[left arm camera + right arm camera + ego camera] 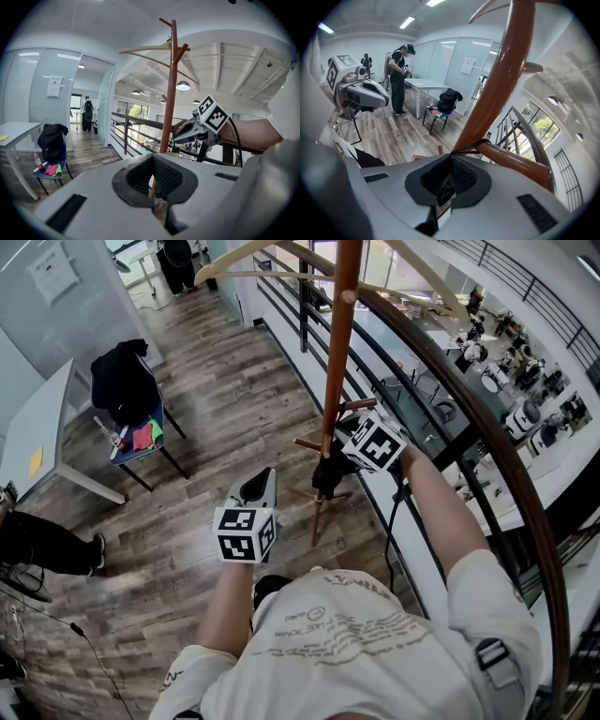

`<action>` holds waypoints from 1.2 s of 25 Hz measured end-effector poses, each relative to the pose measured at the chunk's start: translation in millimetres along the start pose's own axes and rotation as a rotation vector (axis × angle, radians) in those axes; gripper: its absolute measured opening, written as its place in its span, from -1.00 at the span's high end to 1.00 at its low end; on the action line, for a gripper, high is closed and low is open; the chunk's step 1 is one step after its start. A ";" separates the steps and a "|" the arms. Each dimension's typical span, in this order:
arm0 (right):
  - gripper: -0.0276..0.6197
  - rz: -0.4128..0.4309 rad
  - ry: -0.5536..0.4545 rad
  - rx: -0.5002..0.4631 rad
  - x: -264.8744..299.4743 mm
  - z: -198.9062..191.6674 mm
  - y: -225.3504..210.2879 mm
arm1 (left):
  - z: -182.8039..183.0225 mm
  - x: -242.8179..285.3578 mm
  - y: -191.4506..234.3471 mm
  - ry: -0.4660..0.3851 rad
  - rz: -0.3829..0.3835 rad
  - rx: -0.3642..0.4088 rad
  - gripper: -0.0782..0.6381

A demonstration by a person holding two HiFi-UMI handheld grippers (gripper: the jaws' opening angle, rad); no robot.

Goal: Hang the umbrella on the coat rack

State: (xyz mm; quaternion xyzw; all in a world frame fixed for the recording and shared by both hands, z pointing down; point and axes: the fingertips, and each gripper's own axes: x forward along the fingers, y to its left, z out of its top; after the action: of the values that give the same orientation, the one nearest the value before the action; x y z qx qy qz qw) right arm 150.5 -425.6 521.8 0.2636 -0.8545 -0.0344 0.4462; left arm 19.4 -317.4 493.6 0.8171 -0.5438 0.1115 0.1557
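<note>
The wooden coat rack pole [333,381] stands by the railing, with short pegs [356,406] low on it. My right gripper [339,457] is pressed against the pole, shut on the black folded umbrella [328,476], which hangs beside the pole. In the right gripper view the umbrella's thin black strap [471,146] loops over a peg [511,161] just beyond the right gripper [449,158]. My left gripper [263,482] hangs a little left of the rack, shut and empty. In the left gripper view the left gripper [153,157] faces the pole [172,84] and the right gripper [194,131].
A curved dark railing [450,381] runs close behind the rack, with a drop beyond it. A wooden hanger [253,254] sits at the rack's top. To the left are a chair with a black jacket [127,390], a white table [37,427], and a person [398,70].
</note>
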 end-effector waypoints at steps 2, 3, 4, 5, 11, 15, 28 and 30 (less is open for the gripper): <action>0.90 -0.006 0.002 0.009 3.8 -2.4 0.5 | -2.4 1.2 0.6 0.008 0.001 0.001 0.77; 0.90 -0.012 0.001 0.016 5.9 -3.7 0.3 | -3.3 1.9 0.6 0.011 0.000 0.000 0.77; 0.90 -0.018 0.001 0.023 7.9 -4.8 -0.2 | -3.6 2.5 0.4 0.013 0.000 0.000 0.77; 0.90 -0.025 0.000 0.031 9.6 -5.8 -1.0 | -3.4 3.3 0.0 0.016 -0.001 -0.001 0.77; 0.89 -0.068 -0.006 0.058 12.2 -8.3 -4.3 | -1.5 8.1 -2.7 0.026 -0.013 0.005 0.77; 0.85 -0.088 -0.005 0.048 9.2 -1.3 2.2 | 1.6 3.3 0.6 0.028 -0.028 0.014 0.77; 0.91 -0.252 -0.262 0.277 -57.6 0.4 -25.4 | 12.0 41.4 -21.3 0.019 -0.098 0.050 0.77; 0.91 -0.291 -0.293 0.359 -69.9 -4.4 -26.8 | 15.7 45.8 -25.6 0.018 -0.125 0.067 0.77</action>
State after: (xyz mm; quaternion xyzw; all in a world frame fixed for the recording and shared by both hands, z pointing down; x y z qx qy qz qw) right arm 197.5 -414.2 464.5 0.4505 -0.8556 0.0161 0.2543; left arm 60.8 -353.2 491.8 0.8531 -0.4863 0.1272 0.1397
